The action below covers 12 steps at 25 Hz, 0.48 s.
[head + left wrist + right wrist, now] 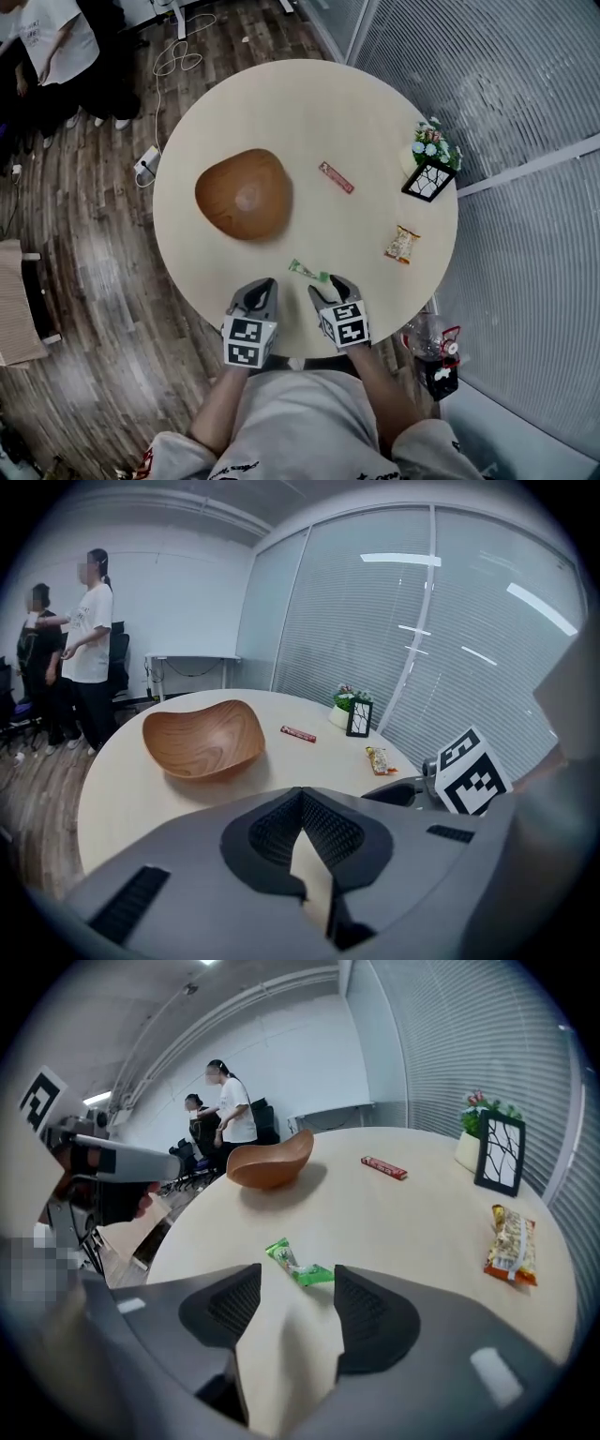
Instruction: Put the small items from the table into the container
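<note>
The right gripper [298,1273] has fingers spread, with a green candy [296,1264] just past the tips. The left gripper [302,797] has fingers pressed together.

No words or numbers are legible. Print on the small green plastic wrapper [281,1255] at the right gripper's [298,1279] jaw tips, and on the long red bar wrapper [384,1168] and orange snack packet [511,1246] beyond it, is too small.

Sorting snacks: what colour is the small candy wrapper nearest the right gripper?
The candy wrapper is green, clearest in the right gripper view.
</note>
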{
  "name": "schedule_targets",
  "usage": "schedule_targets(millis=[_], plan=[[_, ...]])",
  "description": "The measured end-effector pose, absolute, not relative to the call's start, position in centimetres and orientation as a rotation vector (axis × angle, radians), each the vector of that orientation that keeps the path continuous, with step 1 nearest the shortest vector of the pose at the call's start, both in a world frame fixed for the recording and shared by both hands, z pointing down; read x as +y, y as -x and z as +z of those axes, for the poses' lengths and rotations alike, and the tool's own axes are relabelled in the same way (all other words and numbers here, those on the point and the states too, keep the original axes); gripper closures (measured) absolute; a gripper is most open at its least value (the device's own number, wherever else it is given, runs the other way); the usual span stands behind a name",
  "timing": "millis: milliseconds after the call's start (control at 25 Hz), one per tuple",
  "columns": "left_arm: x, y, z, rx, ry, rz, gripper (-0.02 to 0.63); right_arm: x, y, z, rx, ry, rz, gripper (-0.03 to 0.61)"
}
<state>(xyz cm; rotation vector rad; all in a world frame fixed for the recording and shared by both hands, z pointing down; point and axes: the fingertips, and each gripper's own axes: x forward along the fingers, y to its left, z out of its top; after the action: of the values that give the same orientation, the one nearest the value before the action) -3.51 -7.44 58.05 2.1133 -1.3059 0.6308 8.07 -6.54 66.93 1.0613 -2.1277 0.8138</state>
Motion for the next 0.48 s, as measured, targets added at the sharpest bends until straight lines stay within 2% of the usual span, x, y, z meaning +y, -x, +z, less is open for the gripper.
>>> schedule_targets(millis=[200, 480], plan=[[-7.8, 3.3, 59.1, -1.318, -2.065, 0.659, 0.609, -7.5, -7.9, 69.0, -2.134, -0.921, 0.739, 0.318], [-8.6, 3.3, 59.9, -1.336, -2.023, 0.666, 0.609, -7.9, -7.1, 70.9, -2.138, -0.766, 0.689, 0.318]])
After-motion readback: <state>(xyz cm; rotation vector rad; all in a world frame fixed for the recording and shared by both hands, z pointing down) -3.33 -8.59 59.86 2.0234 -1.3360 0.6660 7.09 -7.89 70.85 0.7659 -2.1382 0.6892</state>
